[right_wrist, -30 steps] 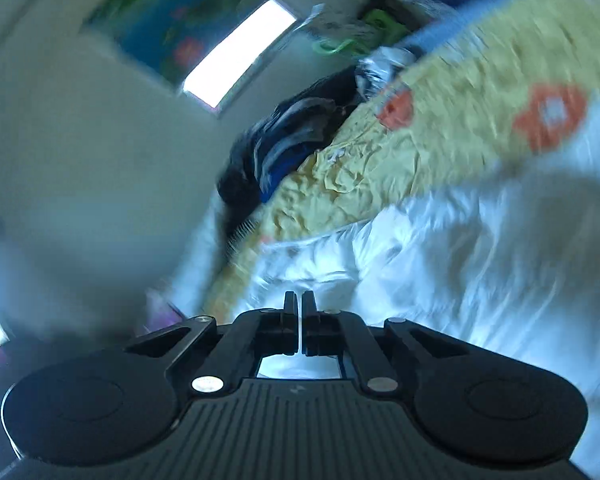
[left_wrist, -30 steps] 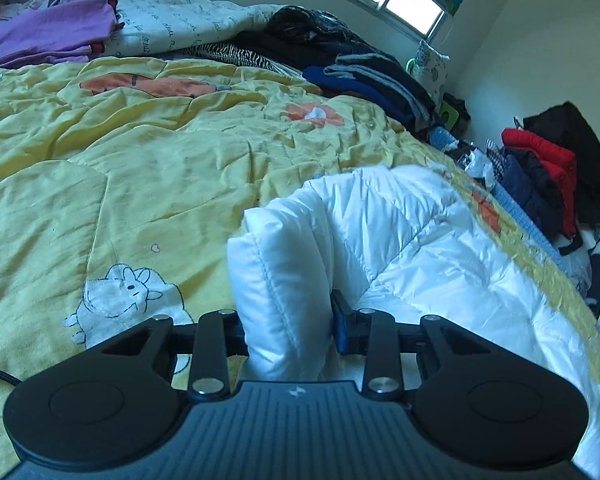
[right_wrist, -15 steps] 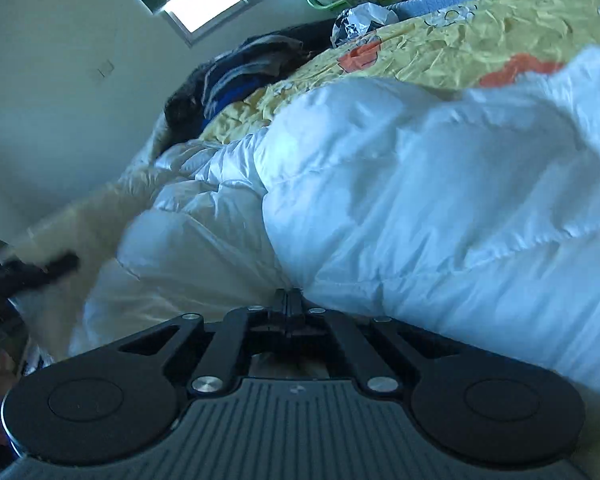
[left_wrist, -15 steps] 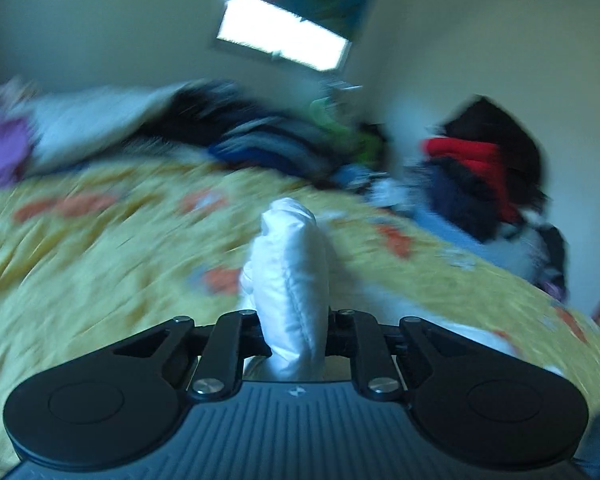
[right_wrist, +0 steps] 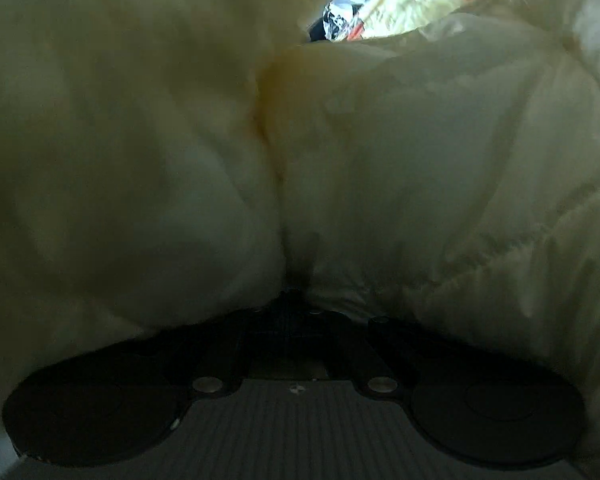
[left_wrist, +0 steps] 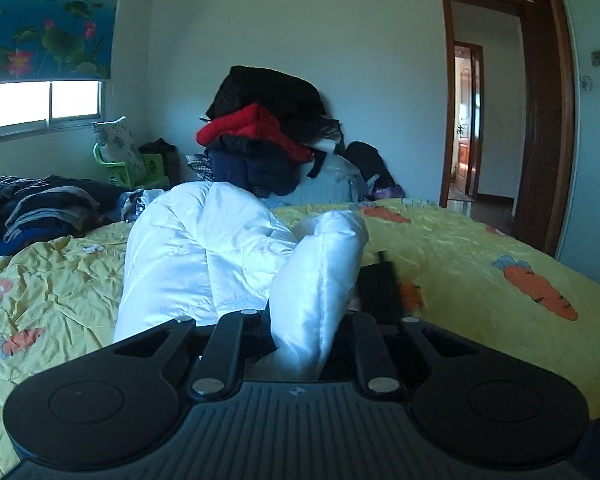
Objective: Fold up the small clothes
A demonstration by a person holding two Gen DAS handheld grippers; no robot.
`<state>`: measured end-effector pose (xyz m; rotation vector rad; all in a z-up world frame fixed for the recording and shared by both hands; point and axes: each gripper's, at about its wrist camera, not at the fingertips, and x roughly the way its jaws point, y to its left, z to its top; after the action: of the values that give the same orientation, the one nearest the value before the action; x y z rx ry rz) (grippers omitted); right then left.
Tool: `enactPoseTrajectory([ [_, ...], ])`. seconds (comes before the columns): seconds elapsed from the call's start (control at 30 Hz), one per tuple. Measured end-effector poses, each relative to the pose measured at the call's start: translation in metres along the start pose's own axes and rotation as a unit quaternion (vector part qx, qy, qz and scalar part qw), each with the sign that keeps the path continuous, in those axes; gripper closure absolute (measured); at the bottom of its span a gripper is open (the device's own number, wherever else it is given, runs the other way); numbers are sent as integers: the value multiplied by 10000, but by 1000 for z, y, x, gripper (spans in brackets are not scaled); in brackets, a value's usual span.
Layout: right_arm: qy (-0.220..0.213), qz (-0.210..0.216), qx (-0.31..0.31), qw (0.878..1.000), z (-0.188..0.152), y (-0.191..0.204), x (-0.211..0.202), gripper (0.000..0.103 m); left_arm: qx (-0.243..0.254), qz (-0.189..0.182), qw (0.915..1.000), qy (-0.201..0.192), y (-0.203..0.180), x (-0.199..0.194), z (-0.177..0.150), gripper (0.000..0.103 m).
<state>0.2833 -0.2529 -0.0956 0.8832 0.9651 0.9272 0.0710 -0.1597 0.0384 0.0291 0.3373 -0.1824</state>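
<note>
Left view only: we see the whole room from here: yellow bedspread with carrot prints, window under a lotus-print blind, open wooden doorway, and a heap of dark and red clothes behind the bed.
Right view only: we see almost nothing but pale fabric pressed close around the lens; one small gap at the top shows a strip of bedspread and something crinkled and shiny.
Textures: the white puffer jacket is quilted, glossy, swollen into rounded baffles with stitched seams; the bedspread is creased and matte.
Jacket, position: it lies bunched on the bedspread, just ahead of the left gripper, one padded fold raised upright.
Left gripper: clamped on that raised fold, which bulges above the black fingers.
Right gripper: buried in the jacket; its jaws stand nearly together, and fabric appears pinched at the tips, though shadow blurs the contact.
</note>
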Motion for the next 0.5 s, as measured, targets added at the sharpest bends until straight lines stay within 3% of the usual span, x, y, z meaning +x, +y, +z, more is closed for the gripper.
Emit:
enactPoseTrajectory([
  [0.03,16,57,177,9998,2,1,-5,86,-25,4,10000,-27,4,0,3,88],
  [0.1,-10,48,199,9998,7,12,-16,88,6,75,10000,-58,4,1,7,88],
  [0.23,-182,-381,-43,9991,18,35,-51,84,267,55,9996,-24,-1,4,5,88],
  [0.4,-1074,-890,-213,9900,39,46,-128,63,1123,-187,9933,178,-46,22,-15,88],
  [0.5,-1713,-1581,-453,9714,44,48,-170,63,1217,-517,9900,500,-69,37,-33,88],
])
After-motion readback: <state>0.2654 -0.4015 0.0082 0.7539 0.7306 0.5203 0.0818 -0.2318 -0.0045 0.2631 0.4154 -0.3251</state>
